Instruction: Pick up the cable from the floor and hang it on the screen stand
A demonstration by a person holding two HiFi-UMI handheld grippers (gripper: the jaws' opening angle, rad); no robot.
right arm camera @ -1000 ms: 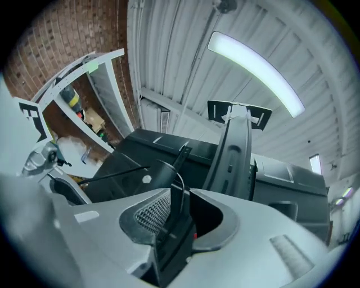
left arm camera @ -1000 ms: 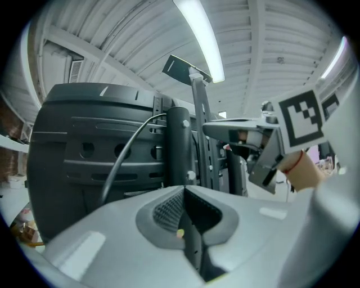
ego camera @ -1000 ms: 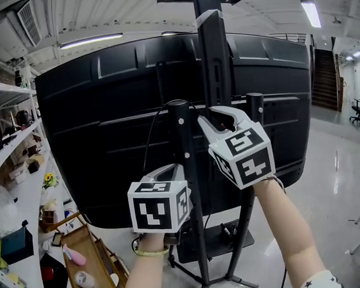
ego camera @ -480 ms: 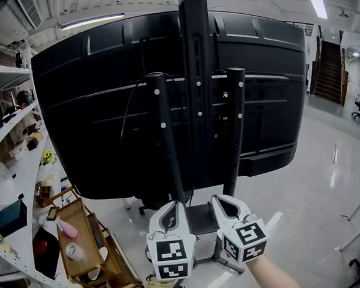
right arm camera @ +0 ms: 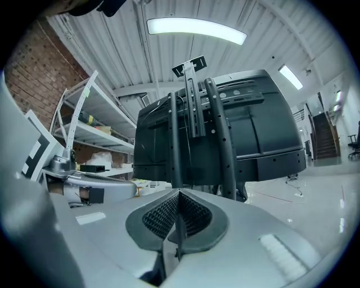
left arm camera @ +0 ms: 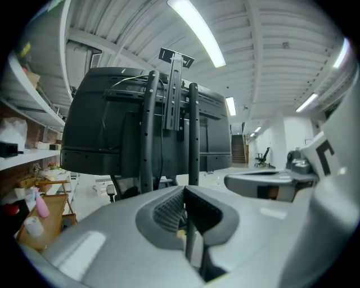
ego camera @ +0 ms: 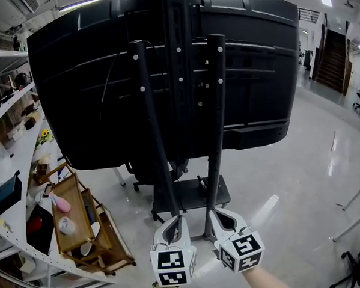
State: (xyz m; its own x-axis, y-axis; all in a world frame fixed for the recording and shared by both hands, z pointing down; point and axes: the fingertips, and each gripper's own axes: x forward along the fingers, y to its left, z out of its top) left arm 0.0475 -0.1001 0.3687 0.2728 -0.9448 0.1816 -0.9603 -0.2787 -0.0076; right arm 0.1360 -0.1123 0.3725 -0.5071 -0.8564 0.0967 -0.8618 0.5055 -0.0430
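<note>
Nearest me, my left gripper (ego camera: 175, 224) and right gripper (ego camera: 220, 218) hang side by side above the floor (ego camera: 290, 189), each with its jaws pressed together on nothing. Just beyond them rises the screen stand (ego camera: 157, 141). The cable (ego camera: 109, 75) loops off the top of its left post, down the screen (ego camera: 254, 64) back.

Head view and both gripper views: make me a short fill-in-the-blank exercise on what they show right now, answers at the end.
1. The left gripper and the right gripper both have their jaws ___, holding nothing.
2. The head view faces the ___ side of the screen on the screen stand.
3. The cable hangs over the stand's post on the ___ of the head view.
4. In the head view both grippers sit ___ the screen's lower edge.

Missing words: shut; back; left; below.
</note>
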